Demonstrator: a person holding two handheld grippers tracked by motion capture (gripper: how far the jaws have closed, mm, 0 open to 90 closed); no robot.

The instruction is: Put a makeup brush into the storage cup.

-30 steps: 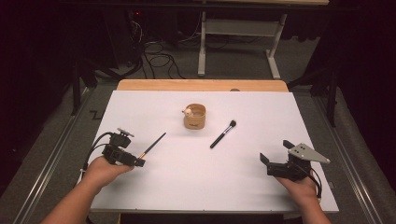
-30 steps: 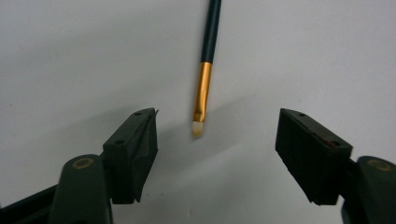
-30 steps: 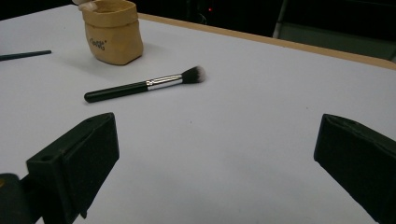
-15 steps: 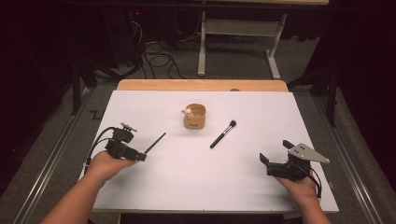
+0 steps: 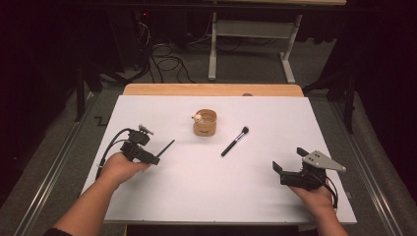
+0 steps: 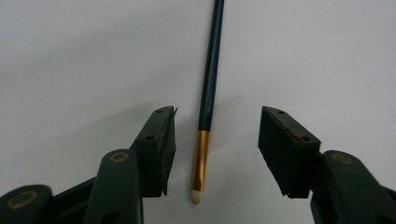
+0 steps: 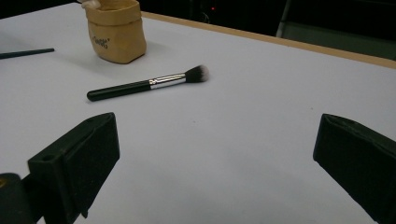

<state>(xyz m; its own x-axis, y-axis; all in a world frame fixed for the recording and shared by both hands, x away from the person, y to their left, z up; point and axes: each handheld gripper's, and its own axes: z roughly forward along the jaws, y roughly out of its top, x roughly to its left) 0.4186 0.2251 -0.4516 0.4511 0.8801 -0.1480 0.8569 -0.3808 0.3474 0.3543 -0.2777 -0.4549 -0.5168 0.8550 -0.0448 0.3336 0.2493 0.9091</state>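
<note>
A thin brush [image 6: 208, 88] with a dark handle, gold ferrule and pale tip lies flat on the white table sheet [image 5: 196, 187]. It sits between the jaws of my left gripper [image 6: 218, 115], with a gap on each side. Those jaws have just been closing and do not press on it. In the high view the left gripper [image 5: 150, 157] is at the left and the thin brush [image 5: 167, 146] points away to the right. My right gripper [image 5: 287, 160] rests at the right, open and holding nothing, as its own view confirms [image 7: 219, 126].
A black-handled makeup brush [image 5: 234, 141] with a silver ferrule lies mid-table, also seen from the right gripper [image 7: 140, 85]. A small tan pouch [image 5: 205, 123] stands upright behind it [image 7: 116, 30]. A wooden table edge [image 5: 211, 89] runs along the back.
My left gripper has slid right and slightly away, along the thin brush, and its jaws have narrowed around it. The brush and the right gripper have stayed put.
</note>
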